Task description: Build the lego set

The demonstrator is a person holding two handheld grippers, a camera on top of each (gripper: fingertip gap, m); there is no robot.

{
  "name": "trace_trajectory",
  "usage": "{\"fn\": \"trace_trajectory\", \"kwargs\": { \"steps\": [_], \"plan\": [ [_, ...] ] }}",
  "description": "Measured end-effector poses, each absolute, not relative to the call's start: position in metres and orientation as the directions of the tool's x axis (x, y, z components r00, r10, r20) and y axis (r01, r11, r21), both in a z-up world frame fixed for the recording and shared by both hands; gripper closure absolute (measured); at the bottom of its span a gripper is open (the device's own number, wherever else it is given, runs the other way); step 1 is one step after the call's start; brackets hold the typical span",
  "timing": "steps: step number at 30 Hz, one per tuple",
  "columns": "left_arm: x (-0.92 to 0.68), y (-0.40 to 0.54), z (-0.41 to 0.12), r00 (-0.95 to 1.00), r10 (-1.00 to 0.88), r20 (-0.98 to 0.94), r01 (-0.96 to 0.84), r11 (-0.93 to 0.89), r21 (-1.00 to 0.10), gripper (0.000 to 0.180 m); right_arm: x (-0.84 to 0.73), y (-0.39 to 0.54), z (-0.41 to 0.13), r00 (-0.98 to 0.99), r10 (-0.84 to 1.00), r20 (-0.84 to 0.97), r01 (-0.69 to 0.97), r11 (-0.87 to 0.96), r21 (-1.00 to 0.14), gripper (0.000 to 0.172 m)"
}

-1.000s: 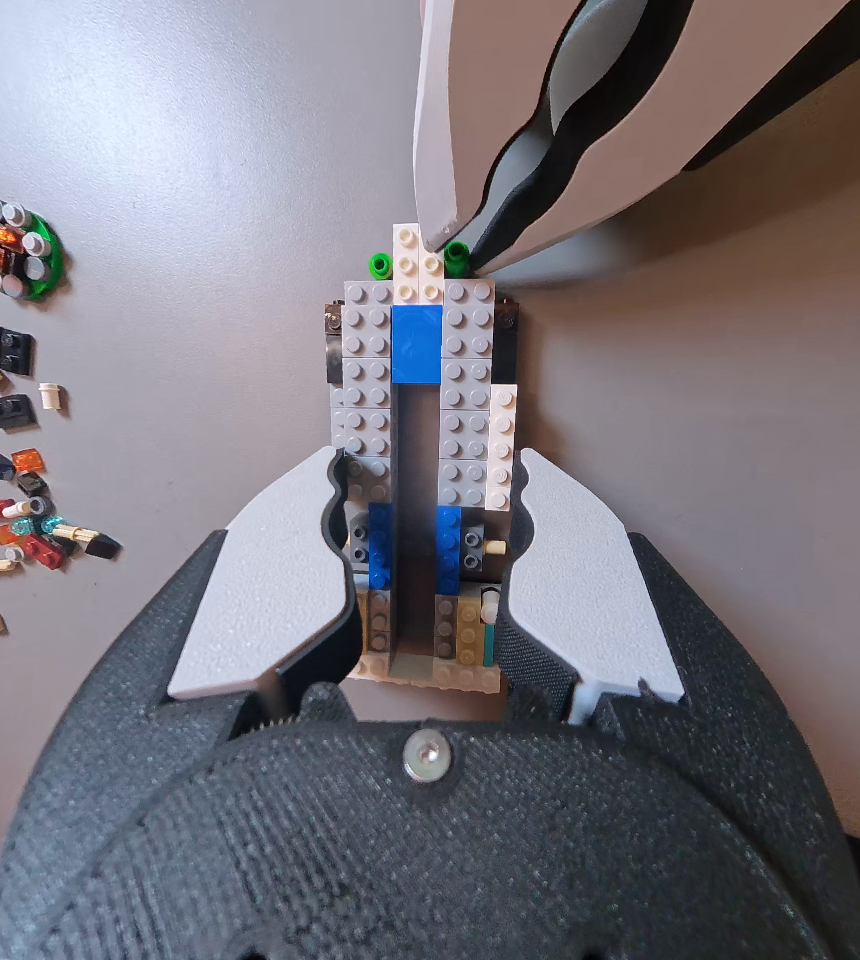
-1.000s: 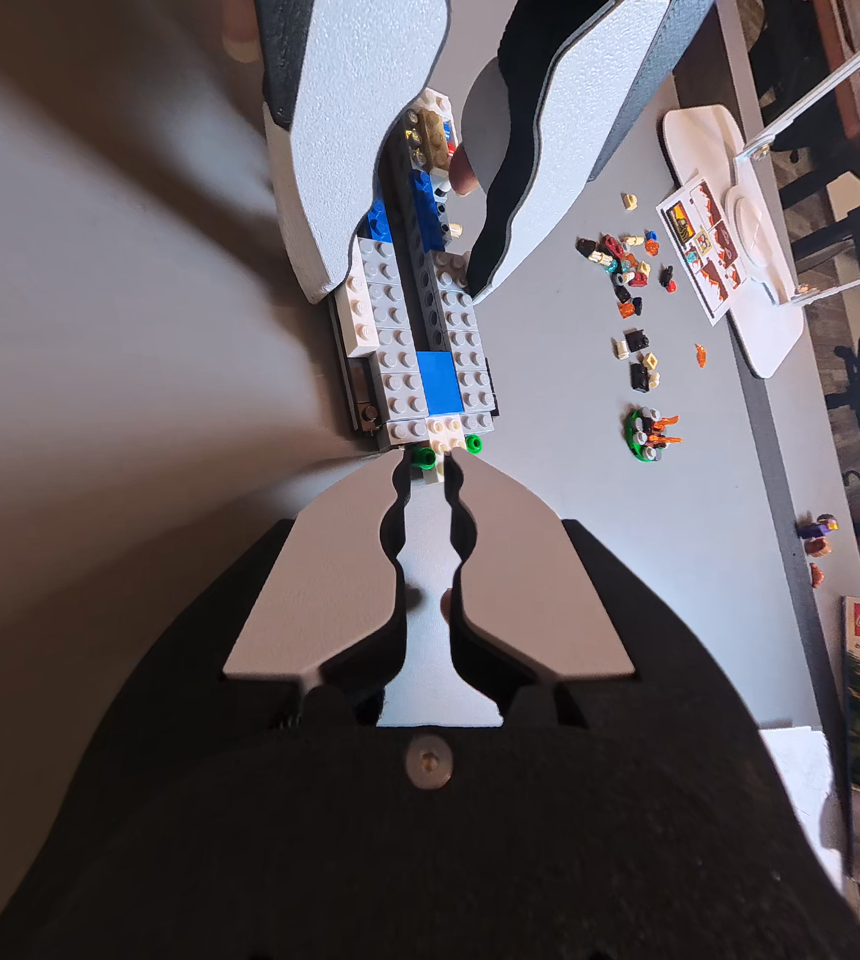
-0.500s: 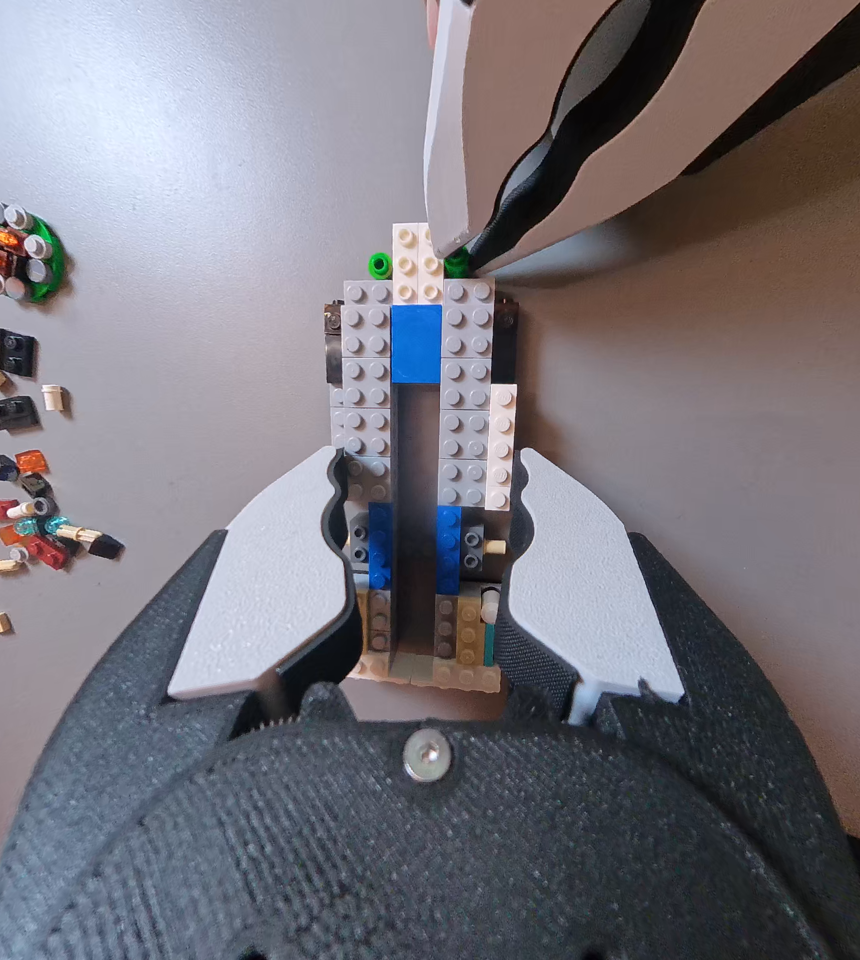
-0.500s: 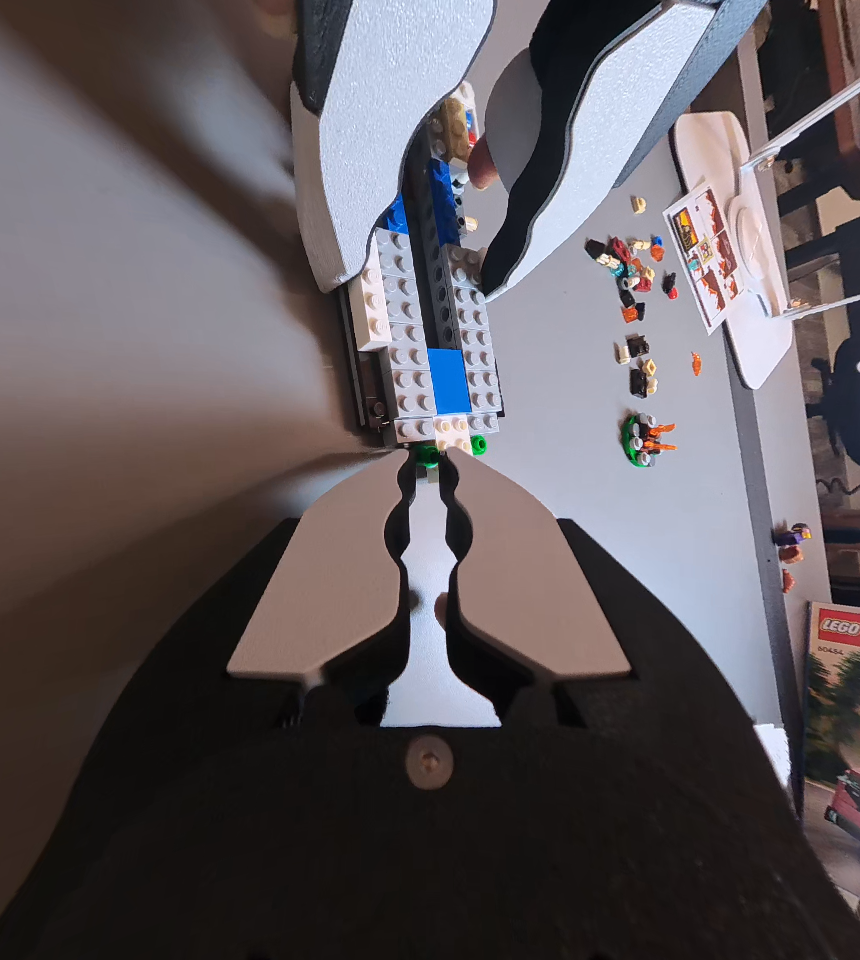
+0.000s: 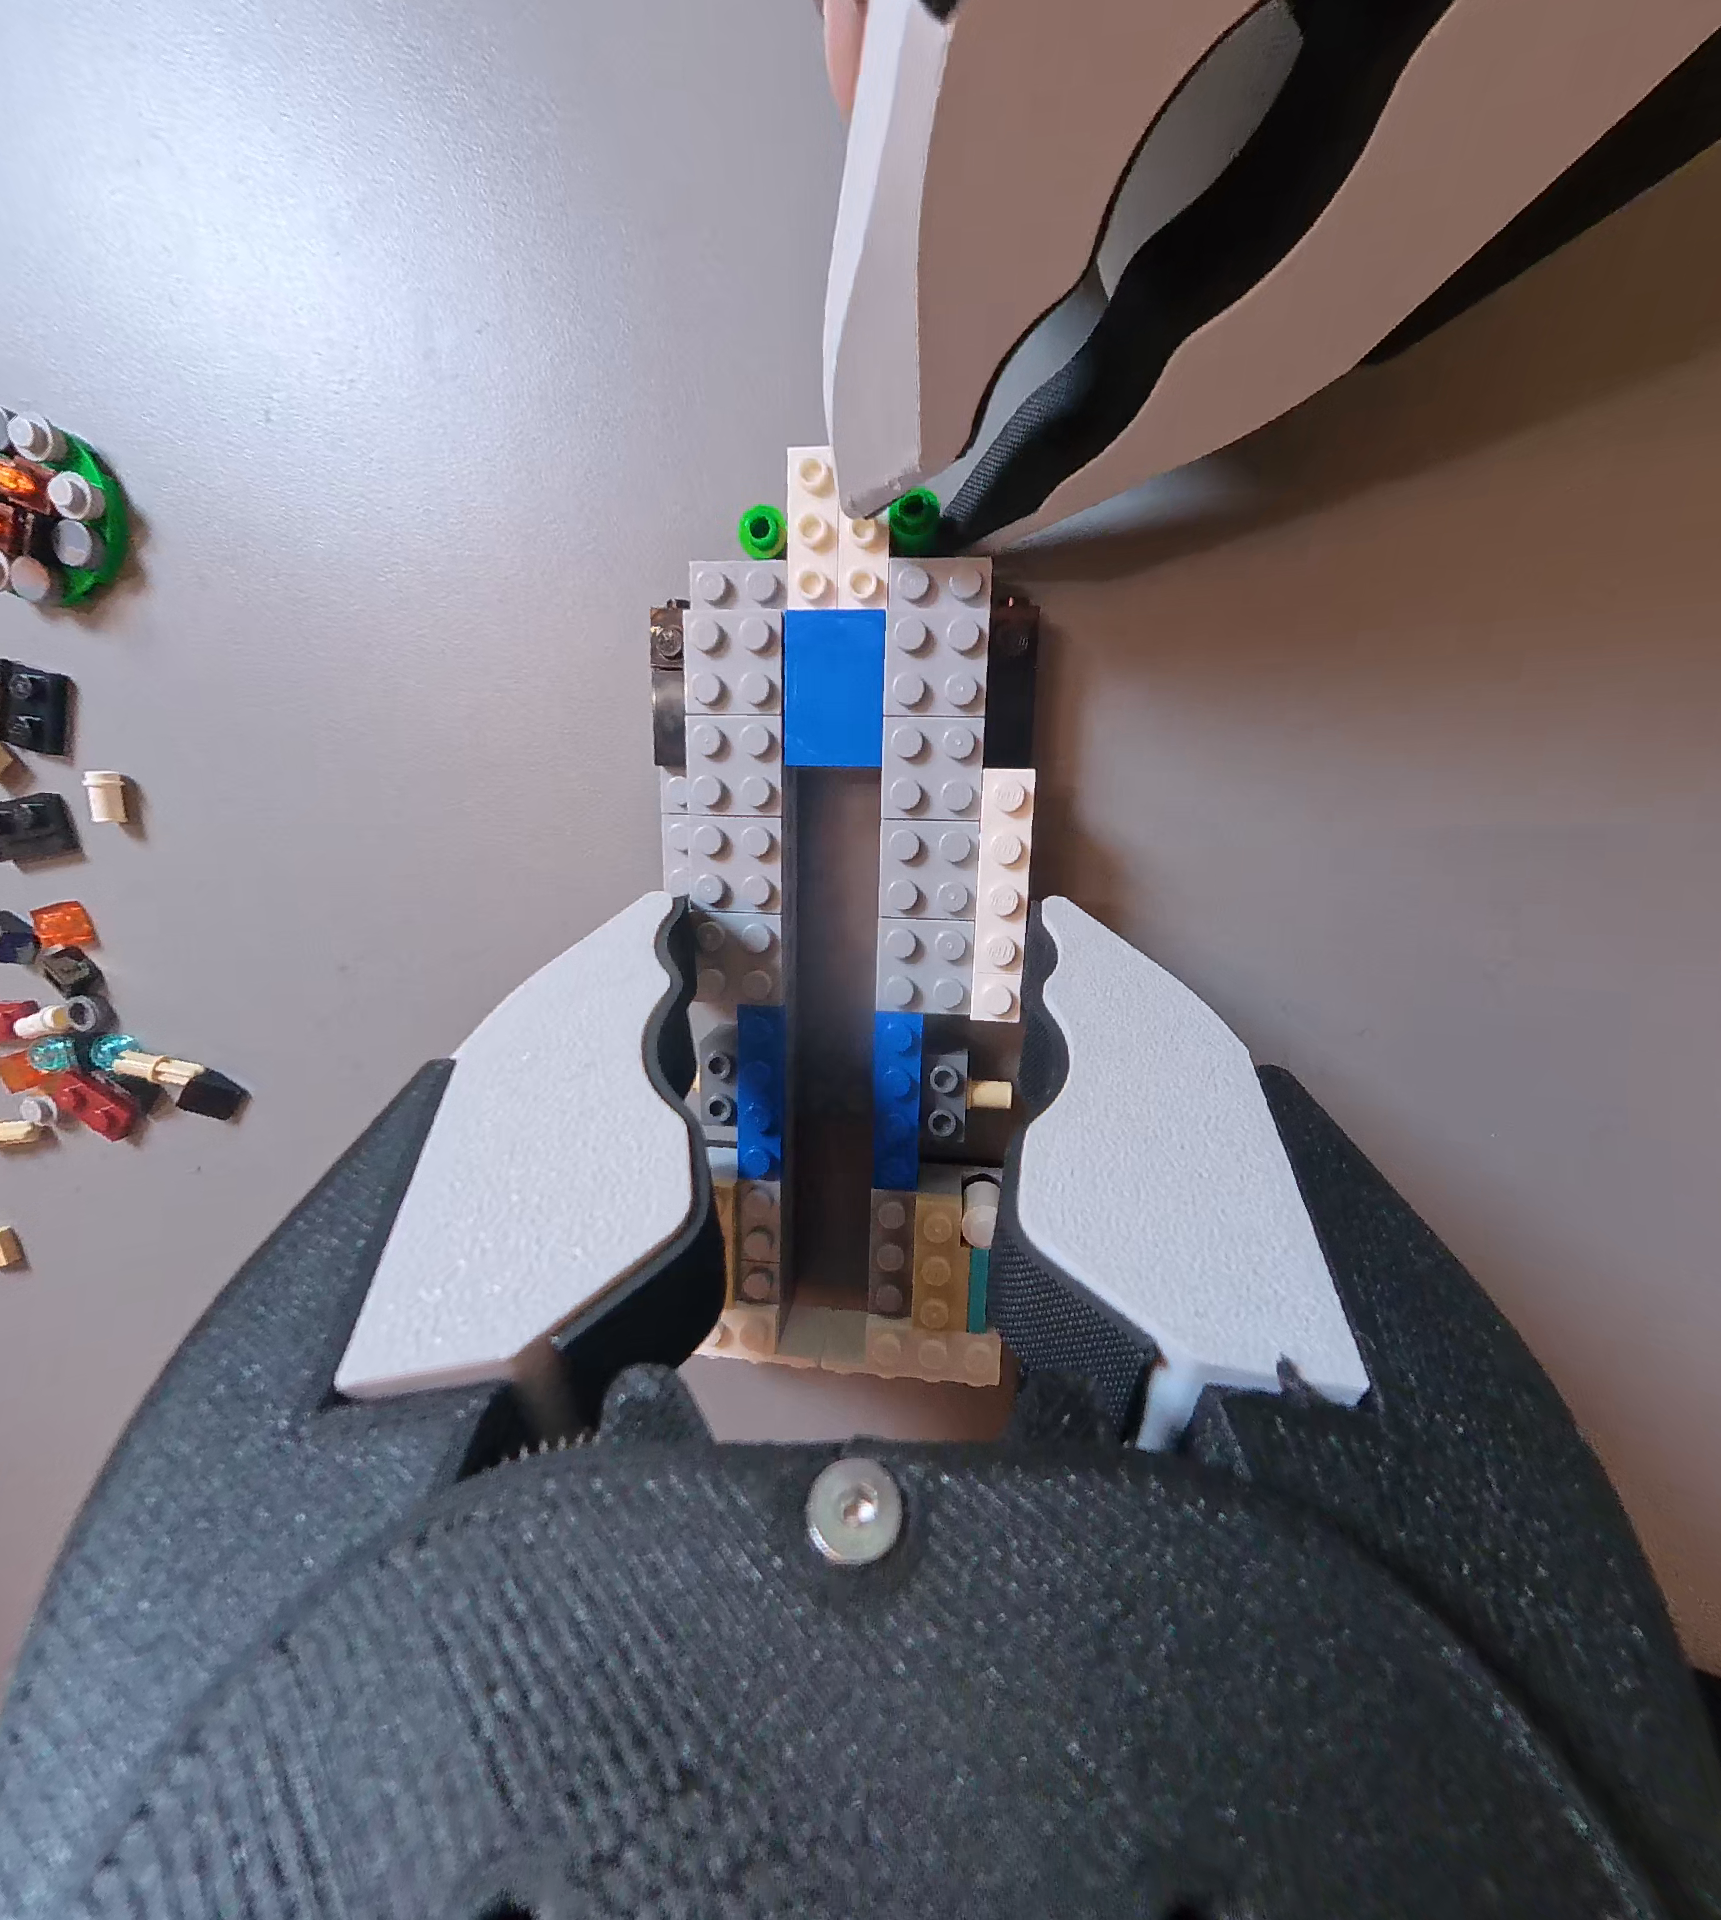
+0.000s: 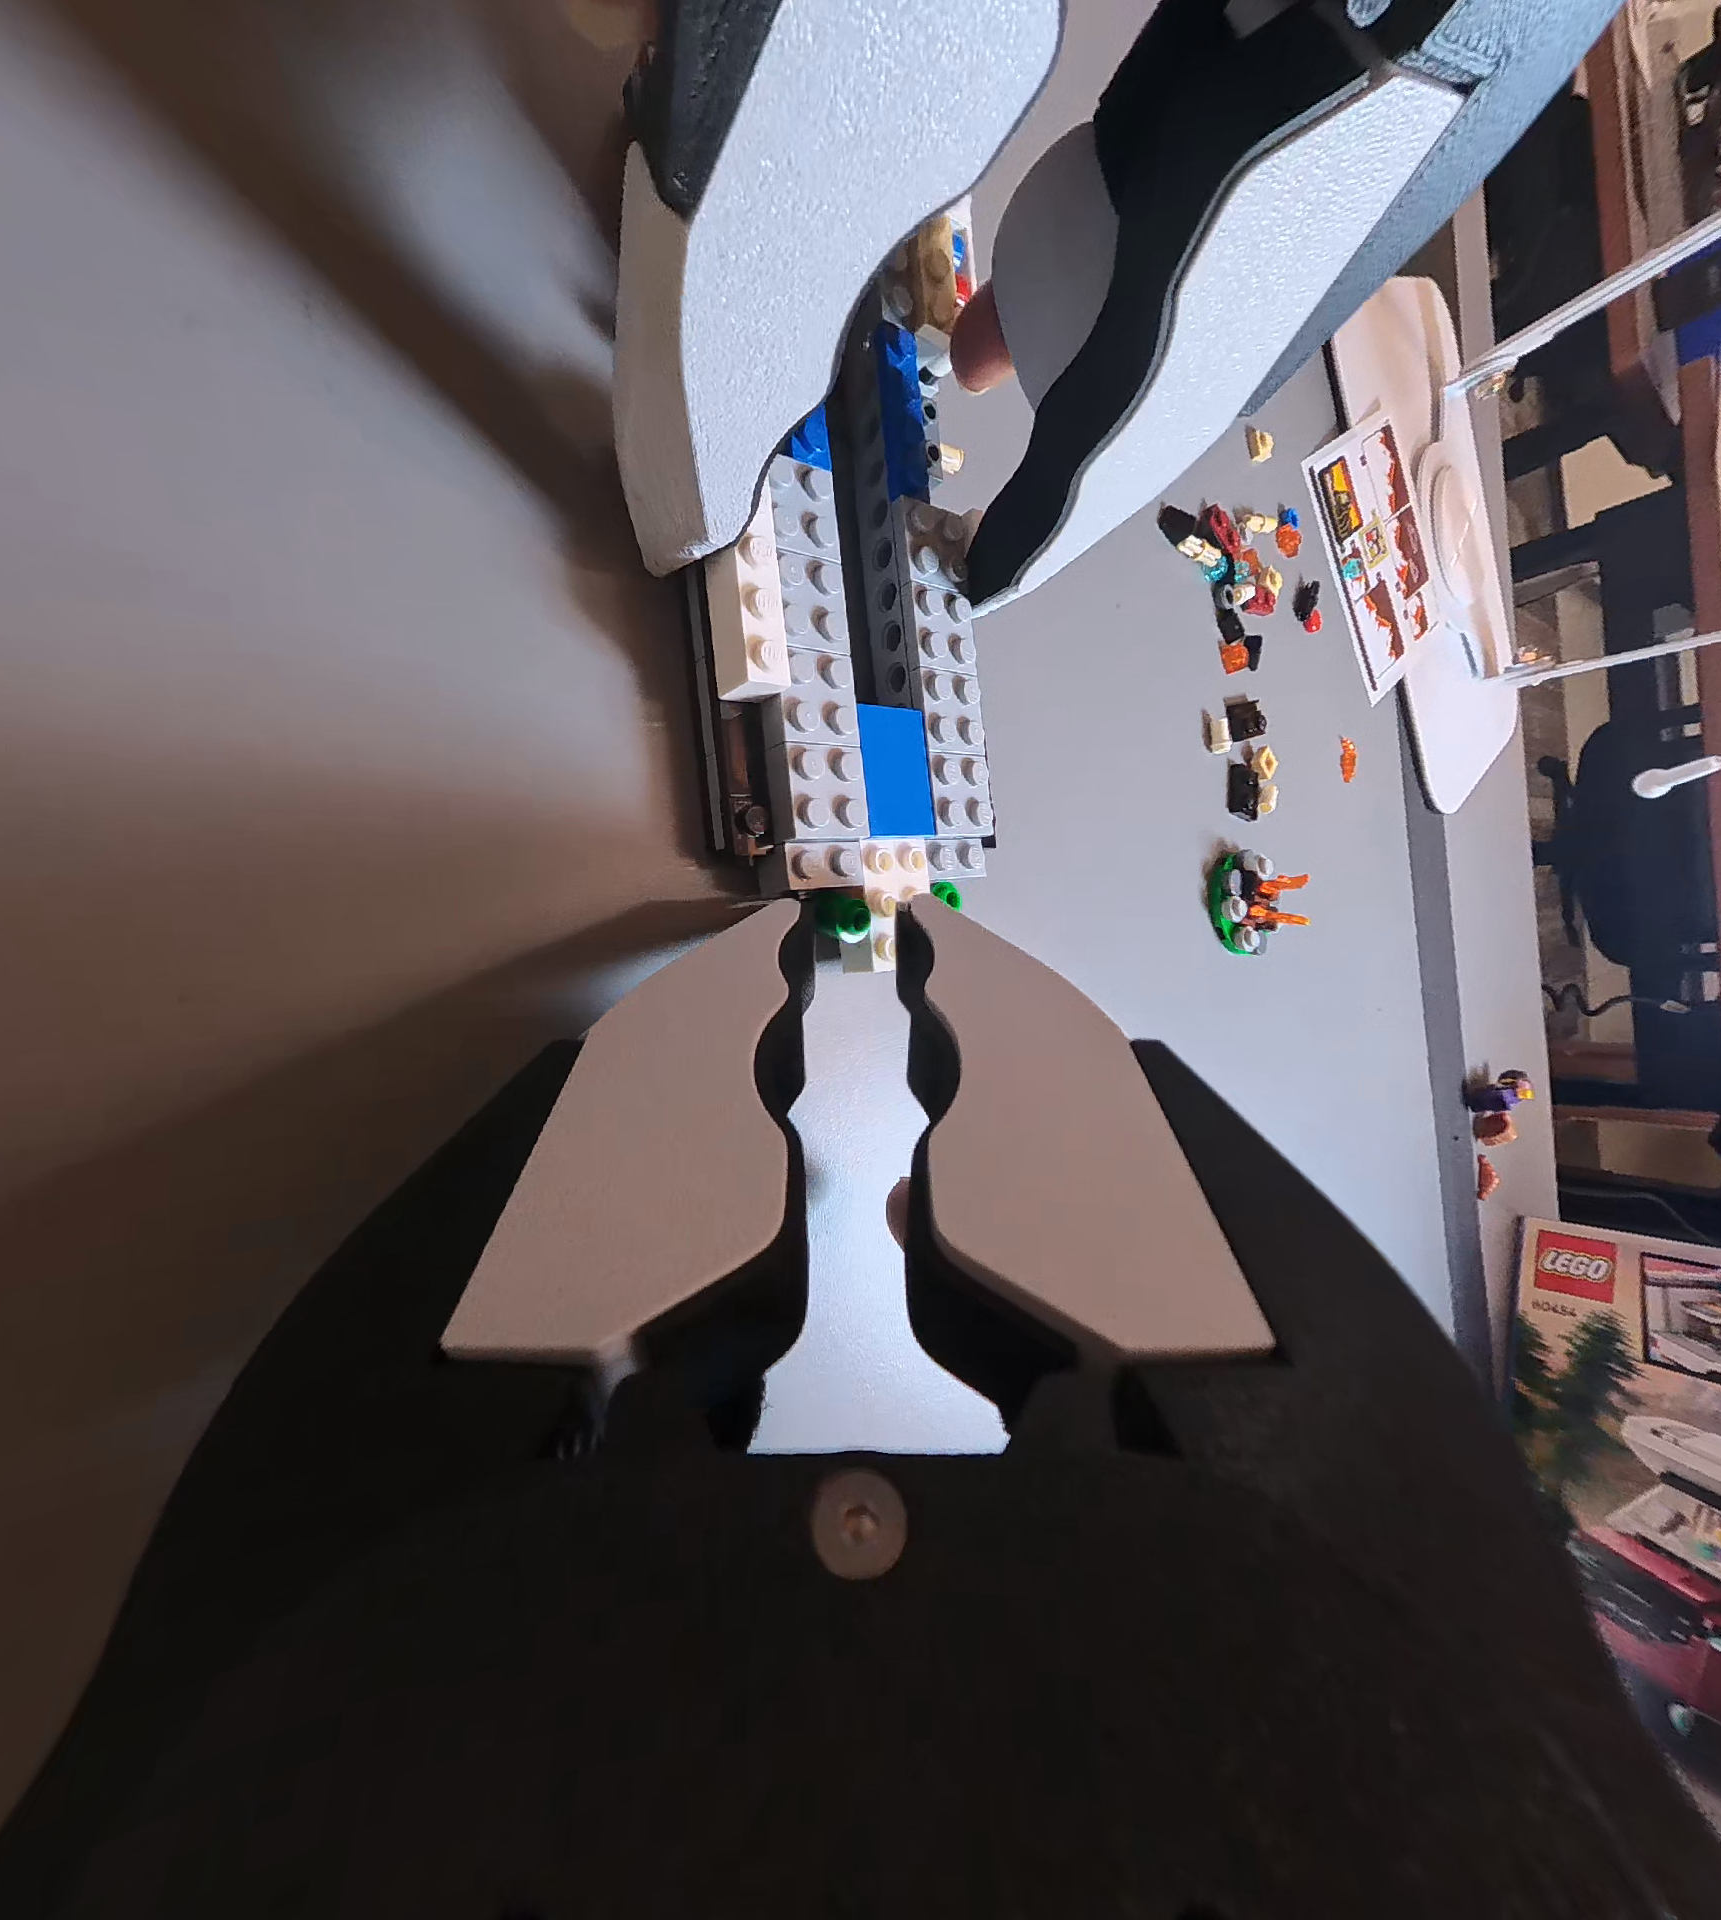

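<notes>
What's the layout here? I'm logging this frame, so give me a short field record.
Surface: grey table
Left gripper: fingers clamped on both sides of the brick model
Right gripper: fingertips straddle a green stud at the model's end farthest from the left gripper, beside its white plate
Loose pieces: scattered left of the model
Round green build: also on the left, with orange flame parts

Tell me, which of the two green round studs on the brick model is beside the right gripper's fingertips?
The green stud on the model's white-strip side; the other green stud stands clear.
</notes>
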State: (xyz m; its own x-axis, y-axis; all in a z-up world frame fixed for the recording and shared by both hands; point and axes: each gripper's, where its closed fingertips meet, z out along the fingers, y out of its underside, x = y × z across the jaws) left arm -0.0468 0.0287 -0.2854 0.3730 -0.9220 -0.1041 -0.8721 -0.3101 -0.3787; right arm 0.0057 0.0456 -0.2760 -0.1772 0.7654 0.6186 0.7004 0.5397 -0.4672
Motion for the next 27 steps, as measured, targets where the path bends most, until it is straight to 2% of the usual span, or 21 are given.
{"fn": "trace_trajectory", "kwargs": {
  "steps": [6,11,27],
  "plan": [
    [-0.0467,0.0287,-0.2852,0.375,-0.921,-0.104,-0.871,-0.312,-0.379,0.120,0.0049,0.0442,-0.2713,-0.171,0.733,0.659,0.683,0.570,-0.457,0.158],
    [-0.0465,0.0288,-0.2851,0.377,-0.920,-0.105,-0.871,-0.314,-0.377,0.120,0.0055,0.0418,-0.2728,-0.172,0.728,0.663,0.680,0.575,-0.455,0.168],
    [-0.0464,0.0284,-0.2852,0.366,-0.924,-0.113,-0.876,-0.301,-0.377,0.120,0.0066,0.0415,-0.2741,-0.128,0.877,0.464,0.696,0.412,-0.588,0.169]
  ]
}}
